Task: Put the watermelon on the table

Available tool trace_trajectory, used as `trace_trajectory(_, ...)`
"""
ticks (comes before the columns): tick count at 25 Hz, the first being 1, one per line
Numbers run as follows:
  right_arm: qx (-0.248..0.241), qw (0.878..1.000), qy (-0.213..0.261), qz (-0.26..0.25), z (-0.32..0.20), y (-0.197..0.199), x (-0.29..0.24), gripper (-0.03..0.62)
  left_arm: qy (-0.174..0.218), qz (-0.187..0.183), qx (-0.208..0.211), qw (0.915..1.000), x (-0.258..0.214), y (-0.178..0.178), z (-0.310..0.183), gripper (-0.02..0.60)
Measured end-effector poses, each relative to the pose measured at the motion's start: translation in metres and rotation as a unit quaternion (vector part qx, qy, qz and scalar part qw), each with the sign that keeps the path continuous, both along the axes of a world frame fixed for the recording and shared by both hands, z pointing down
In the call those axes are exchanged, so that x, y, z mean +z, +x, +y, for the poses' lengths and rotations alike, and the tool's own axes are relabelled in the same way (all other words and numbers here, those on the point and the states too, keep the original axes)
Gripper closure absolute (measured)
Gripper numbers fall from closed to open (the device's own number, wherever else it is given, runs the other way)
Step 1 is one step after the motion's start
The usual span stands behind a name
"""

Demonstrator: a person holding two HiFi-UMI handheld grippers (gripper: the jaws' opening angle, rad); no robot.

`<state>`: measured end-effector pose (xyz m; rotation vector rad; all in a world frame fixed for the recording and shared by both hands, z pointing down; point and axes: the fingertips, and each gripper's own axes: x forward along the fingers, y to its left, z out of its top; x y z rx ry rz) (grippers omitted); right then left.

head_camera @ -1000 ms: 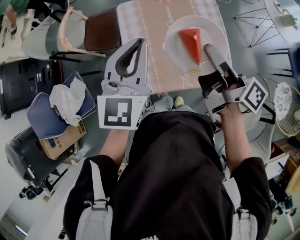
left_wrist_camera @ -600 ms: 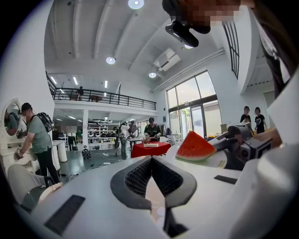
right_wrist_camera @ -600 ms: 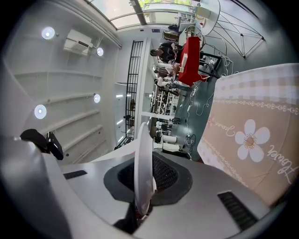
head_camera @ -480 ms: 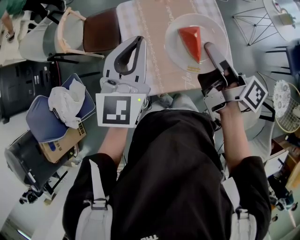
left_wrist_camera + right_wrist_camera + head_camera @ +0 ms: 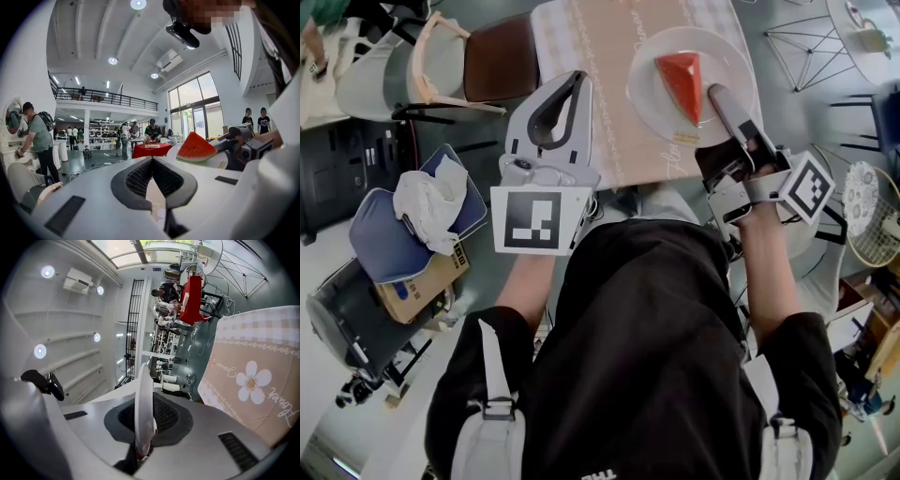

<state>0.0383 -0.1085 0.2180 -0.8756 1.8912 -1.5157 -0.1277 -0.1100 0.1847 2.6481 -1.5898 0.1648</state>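
A red watermelon wedge (image 5: 682, 82) lies on a white plate (image 5: 645, 101) over the near right part of the table (image 5: 591, 56), which has a beige flowered cloth. My right gripper (image 5: 718, 99) is shut on the plate's near rim. In the right gripper view the plate (image 5: 144, 399) stands edge-on between the jaws, with the cloth (image 5: 253, 380) to its right. I cannot tell whether the plate touches the table. My left gripper (image 5: 575, 84) is shut on nothing at the table's near left edge. The left gripper view shows the watermelon (image 5: 194, 149) and the right gripper (image 5: 241, 143) off to the right.
A chair with a brown seat (image 5: 502, 61) stands left of the table. On the floor at left are a blue cushion (image 5: 394, 234) with a white cloth and a cardboard box (image 5: 417, 286). A wire stool (image 5: 811, 37) stands at right. People stand in the hall (image 5: 40, 140).
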Motion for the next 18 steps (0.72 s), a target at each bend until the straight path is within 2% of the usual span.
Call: trace_trajectory(18,-0.039,0.999,0.000,-0.005,-0.048,0.030,-0.001,0.566,-0.003,-0.016,-0.026,0.9995,-0.006,0.033,-0.037,0.569)
